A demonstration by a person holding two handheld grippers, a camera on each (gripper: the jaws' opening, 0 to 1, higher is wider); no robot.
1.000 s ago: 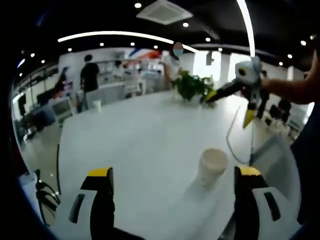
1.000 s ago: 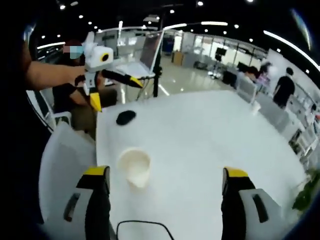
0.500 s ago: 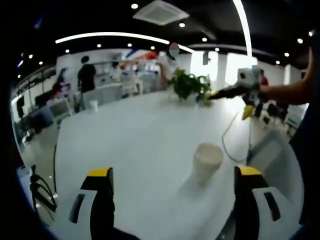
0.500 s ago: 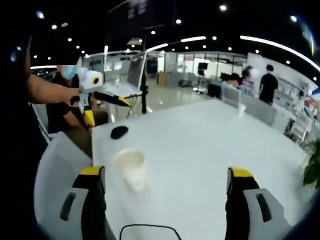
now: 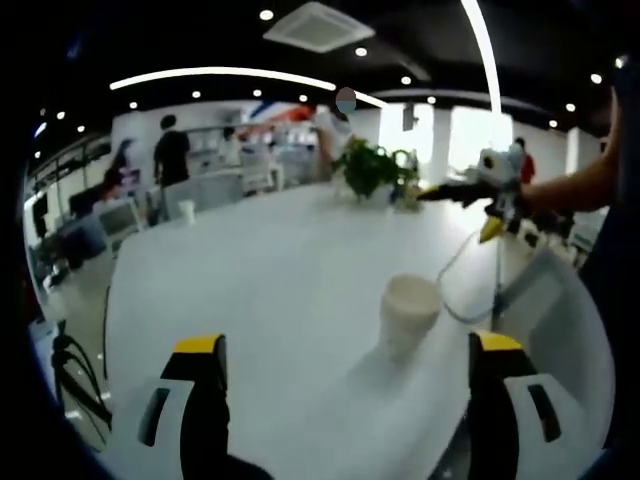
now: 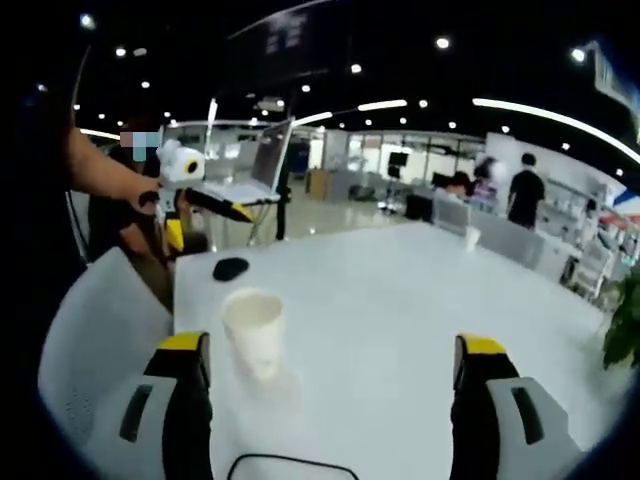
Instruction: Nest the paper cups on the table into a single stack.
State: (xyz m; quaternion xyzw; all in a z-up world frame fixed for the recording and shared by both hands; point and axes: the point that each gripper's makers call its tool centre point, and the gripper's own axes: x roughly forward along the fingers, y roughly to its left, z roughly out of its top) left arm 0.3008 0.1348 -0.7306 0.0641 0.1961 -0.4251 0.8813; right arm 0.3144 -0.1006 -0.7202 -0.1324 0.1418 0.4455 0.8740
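- Left gripper (image 5: 345, 400): jaws spread wide, holding nothing, above the white table (image 5: 250, 290).
- Paper cup (image 5: 409, 313): upright on the table, at about 1 o'clock from the left gripper's jaws, nearer the right-hand one.
- Right gripper (image 6: 335, 400): jaws apart, empty; the cup sits at about 11 o'clock.
- Second small cup (image 5: 187, 211): far table edge, about 10 o'clock.
- Potted plant (image 5: 375, 170): about 12 o'clock.
- Black mouse (image 6: 231, 268): beyond the cup.
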